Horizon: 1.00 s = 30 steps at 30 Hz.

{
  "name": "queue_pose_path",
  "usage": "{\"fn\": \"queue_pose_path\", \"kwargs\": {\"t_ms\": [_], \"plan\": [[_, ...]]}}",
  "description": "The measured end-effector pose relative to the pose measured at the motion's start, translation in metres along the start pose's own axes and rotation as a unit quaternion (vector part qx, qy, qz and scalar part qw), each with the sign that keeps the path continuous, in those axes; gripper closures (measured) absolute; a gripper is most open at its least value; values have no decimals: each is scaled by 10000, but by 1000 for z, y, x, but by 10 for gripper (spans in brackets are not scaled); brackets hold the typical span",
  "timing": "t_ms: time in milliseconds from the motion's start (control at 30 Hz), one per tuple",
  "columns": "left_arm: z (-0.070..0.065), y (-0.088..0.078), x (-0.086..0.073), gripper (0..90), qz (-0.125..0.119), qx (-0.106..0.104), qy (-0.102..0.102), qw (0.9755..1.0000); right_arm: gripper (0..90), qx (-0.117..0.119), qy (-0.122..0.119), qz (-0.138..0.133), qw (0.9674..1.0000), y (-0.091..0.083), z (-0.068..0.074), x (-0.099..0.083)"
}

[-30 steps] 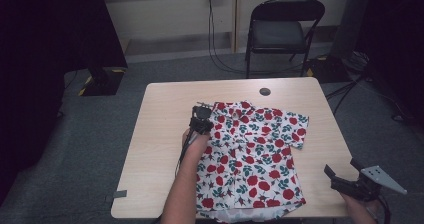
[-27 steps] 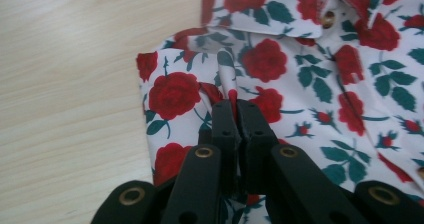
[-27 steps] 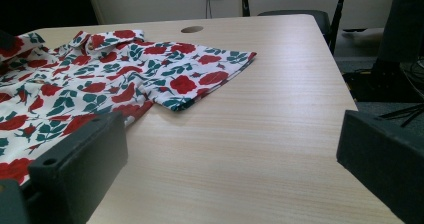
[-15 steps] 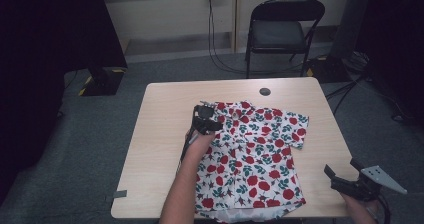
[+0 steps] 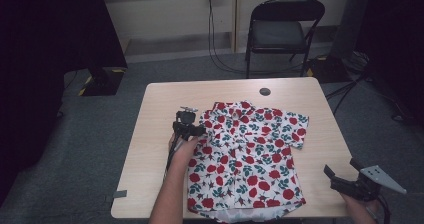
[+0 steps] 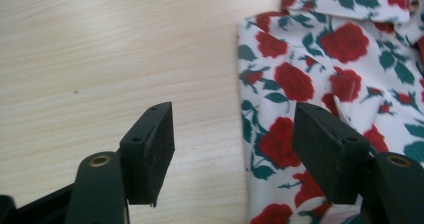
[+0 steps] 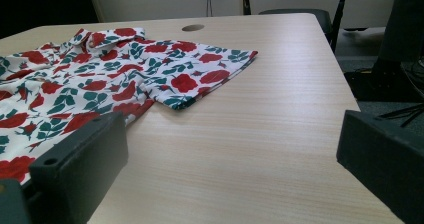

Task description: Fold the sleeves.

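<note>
Counted: one rose-print shirt (image 5: 247, 154), spread flat at centre of table. One wooden table (image 5: 155, 114), with one round cable hole (image 5: 265, 91) near its far edge. Two handheld grippers: left gripper (image 5: 186, 126), right gripper (image 5: 345, 181). One black folding chair (image 5: 282, 31) beyond the far side.

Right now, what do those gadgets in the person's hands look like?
Each hand-held gripper is black, with two blocky jaws faced with flat dark pads. The left hand-held gripper carries a small metal fitting on top and trails a thin dark cable. The right hand-held gripper bears a grey three-cornered plate. The forearms show no sleeves.
</note>
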State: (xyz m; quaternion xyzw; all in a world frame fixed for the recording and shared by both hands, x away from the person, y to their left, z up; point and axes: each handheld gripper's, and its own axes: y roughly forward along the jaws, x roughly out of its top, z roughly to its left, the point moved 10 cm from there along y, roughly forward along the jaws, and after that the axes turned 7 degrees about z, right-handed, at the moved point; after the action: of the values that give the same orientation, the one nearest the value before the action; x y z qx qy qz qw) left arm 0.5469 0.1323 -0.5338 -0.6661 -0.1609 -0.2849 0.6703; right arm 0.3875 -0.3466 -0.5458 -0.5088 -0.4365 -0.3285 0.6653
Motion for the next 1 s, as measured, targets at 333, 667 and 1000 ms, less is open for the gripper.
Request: {"fn": "queue_pose_path", "kwargs": {"t_ms": [333, 667, 1000], "plan": [[-28, -1, -26, 292, 74, -725, 686, 9950, 0, 60, -8, 7, 10000, 0, 1, 0], [-53, -6, -43, 282, 92, -1003, 1191, 9878, 0, 54, 5, 3, 10000, 0, 1, 0], [-47, 9, -68, 130, 202, -688, 1412, 9874, 0, 72, -6, -16, 10000, -1, 1, 0]]}}
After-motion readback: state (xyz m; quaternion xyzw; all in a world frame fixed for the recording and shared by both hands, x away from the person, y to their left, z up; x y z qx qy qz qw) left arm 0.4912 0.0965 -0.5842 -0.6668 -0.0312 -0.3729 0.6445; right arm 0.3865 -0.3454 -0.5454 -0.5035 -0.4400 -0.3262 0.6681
